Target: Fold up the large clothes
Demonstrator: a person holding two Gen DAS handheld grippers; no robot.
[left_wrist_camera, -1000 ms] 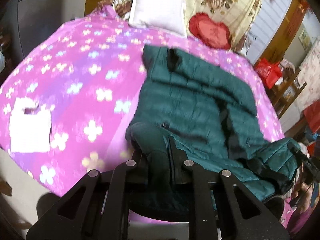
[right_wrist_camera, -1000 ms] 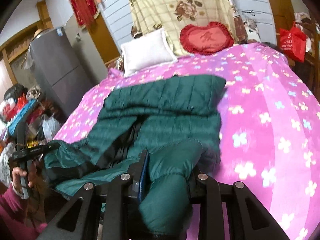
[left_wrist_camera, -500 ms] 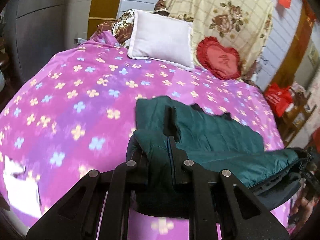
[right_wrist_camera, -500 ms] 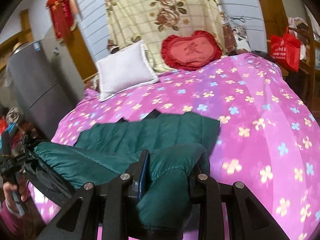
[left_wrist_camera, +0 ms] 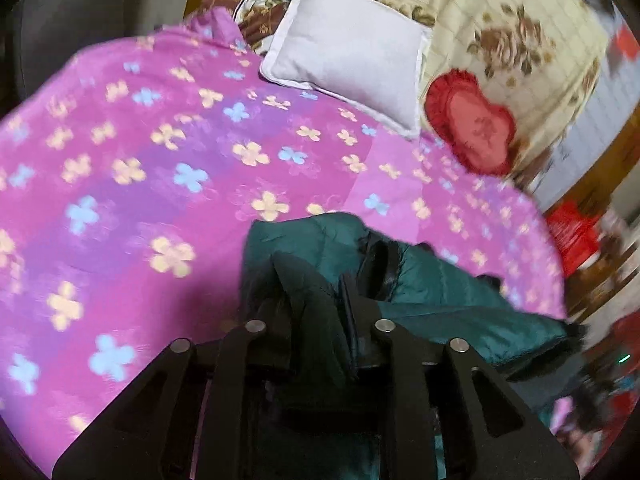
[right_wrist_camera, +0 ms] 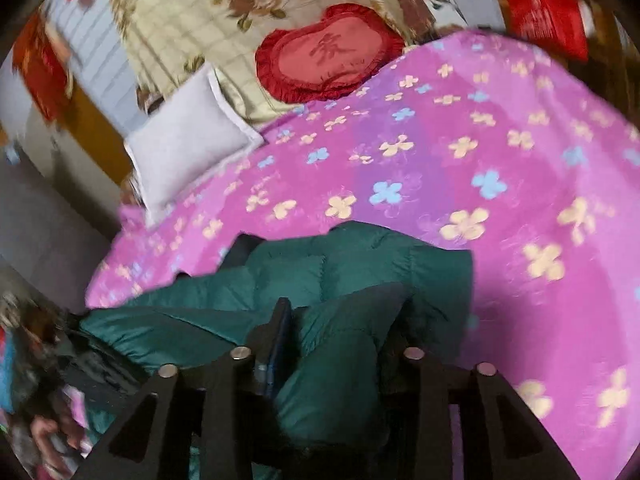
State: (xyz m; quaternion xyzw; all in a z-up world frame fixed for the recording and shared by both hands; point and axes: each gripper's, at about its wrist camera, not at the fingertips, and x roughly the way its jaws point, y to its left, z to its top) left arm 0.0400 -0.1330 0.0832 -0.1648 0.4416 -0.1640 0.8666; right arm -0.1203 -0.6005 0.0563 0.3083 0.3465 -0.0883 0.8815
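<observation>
A dark green quilted jacket (left_wrist_camera: 432, 292) lies on a pink flowered bedspread (left_wrist_camera: 132, 184). My left gripper (left_wrist_camera: 308, 292) is shut on one corner of the jacket's near edge and holds it raised above the rest of the garment. My right gripper (right_wrist_camera: 340, 320) is shut on the other corner of the jacket (right_wrist_camera: 304, 276), with a bunch of green fabric between its fingers. The lifted edge stretches between the two grippers over the lower layer. Most of the lower layer is hidden under it.
A white pillow (left_wrist_camera: 352, 52) and a red heart-shaped cushion (left_wrist_camera: 476, 124) lie at the head of the bed, against a cream floral blanket (left_wrist_camera: 504, 28). A red bag (left_wrist_camera: 572, 232) stands beside the bed. The bedspread (right_wrist_camera: 500, 168) stretches beyond the jacket.
Both grippers have carried the jacket's near edge up and forward toward the pillows. The jacket has gone from spread long to doubled over itself.
</observation>
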